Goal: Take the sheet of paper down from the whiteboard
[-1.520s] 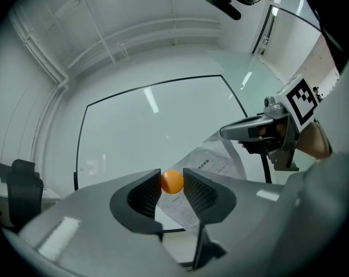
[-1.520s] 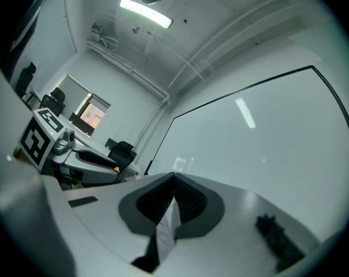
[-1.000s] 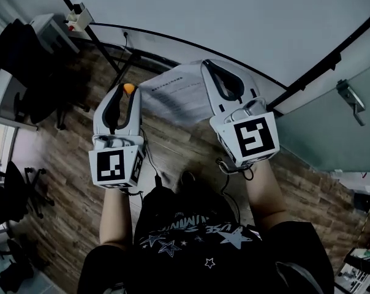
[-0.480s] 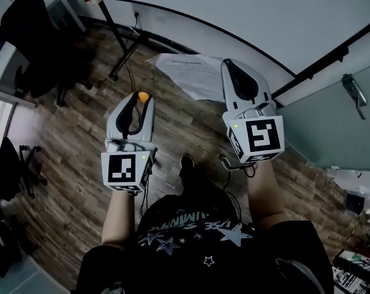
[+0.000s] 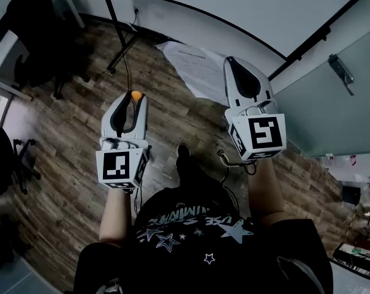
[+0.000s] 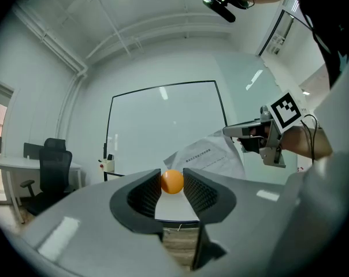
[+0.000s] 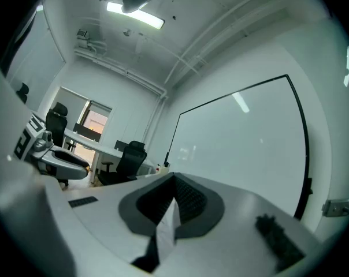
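Left tool: narrow, pinching a small orange ball, probably the magnet that pinned the sheet, kept clear of the paper
Right tool: clamped on one edge of the sheet of paper, which trails out to its left
Sheet: already off the board, carried in the air just short of it
Floor: wood planks underfoot
Room: whiteboard on its stand ahead, bare; office chair far left; glass door right
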{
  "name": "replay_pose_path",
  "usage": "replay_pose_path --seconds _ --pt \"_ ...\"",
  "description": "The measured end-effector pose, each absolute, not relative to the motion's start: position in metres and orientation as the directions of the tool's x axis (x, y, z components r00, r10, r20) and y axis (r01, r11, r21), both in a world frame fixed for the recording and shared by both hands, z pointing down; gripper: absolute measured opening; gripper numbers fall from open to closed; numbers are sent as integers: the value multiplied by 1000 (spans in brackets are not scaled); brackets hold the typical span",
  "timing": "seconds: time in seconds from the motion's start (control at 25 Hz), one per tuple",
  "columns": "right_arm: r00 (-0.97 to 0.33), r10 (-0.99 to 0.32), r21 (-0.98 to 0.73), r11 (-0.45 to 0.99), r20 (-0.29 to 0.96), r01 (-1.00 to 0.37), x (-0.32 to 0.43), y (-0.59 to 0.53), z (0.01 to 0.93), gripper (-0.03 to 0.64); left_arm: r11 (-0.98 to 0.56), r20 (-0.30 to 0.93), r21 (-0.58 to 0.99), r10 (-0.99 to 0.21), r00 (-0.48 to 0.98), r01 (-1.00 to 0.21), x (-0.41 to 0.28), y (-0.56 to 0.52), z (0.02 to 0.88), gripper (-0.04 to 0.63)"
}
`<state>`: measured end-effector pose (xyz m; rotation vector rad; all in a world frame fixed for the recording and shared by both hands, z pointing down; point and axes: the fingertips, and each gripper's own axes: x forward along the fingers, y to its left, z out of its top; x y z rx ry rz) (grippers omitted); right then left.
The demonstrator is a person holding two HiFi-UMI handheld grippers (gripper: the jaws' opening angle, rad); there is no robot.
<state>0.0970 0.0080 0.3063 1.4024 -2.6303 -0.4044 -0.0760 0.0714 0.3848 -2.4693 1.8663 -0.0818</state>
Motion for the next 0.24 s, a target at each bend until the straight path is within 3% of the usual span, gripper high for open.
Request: replay_pose_path --seconds 0.24 --pt "-560 -828 302 526 -34 -795 91 74 301 15 -272 1 -78 -962 273 -959 -82 139 386 129"
